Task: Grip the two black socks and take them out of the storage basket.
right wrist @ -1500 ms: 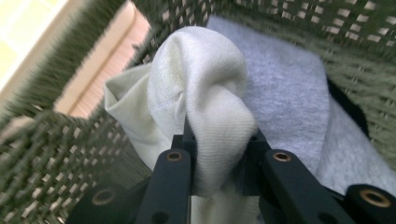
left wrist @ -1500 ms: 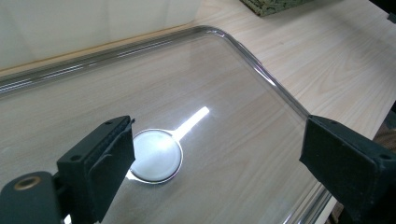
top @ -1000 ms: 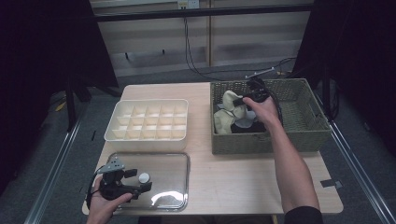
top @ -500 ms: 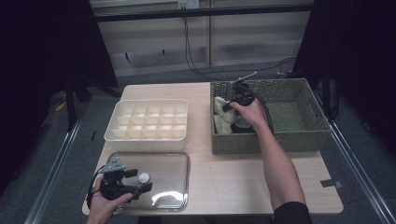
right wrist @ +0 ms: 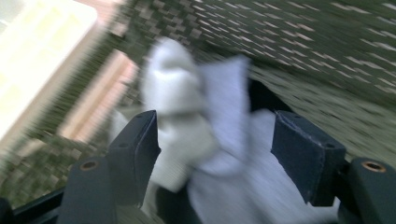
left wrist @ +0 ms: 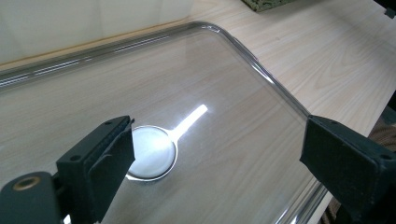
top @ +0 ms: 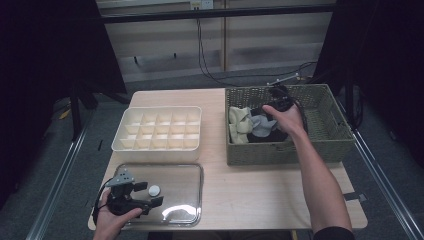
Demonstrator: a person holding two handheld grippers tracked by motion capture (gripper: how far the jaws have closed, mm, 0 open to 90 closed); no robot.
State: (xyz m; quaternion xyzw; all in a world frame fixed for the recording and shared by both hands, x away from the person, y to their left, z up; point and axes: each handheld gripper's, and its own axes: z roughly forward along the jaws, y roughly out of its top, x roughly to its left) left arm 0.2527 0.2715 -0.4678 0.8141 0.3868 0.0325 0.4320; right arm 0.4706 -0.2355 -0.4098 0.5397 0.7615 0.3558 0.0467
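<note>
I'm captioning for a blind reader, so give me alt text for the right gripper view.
Two black jaws stand open around a pale grey cloth bunched up inside a woven basket, the picture smeared by motion. A cream compartment tray shows at upper left.

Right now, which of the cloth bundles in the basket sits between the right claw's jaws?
The pale grey bundle, the middle one. The cream bundle lies by the wicker basket's left wall; the black one lies nearer the front wall.

I see bare desk [top: 260, 185] along the near edge, right of the clear tray [top: 192, 197]. The compartment box [top: 157, 147] blocks the left side; the wicker basket [top: 280, 152] walls off the far right corner.
</note>
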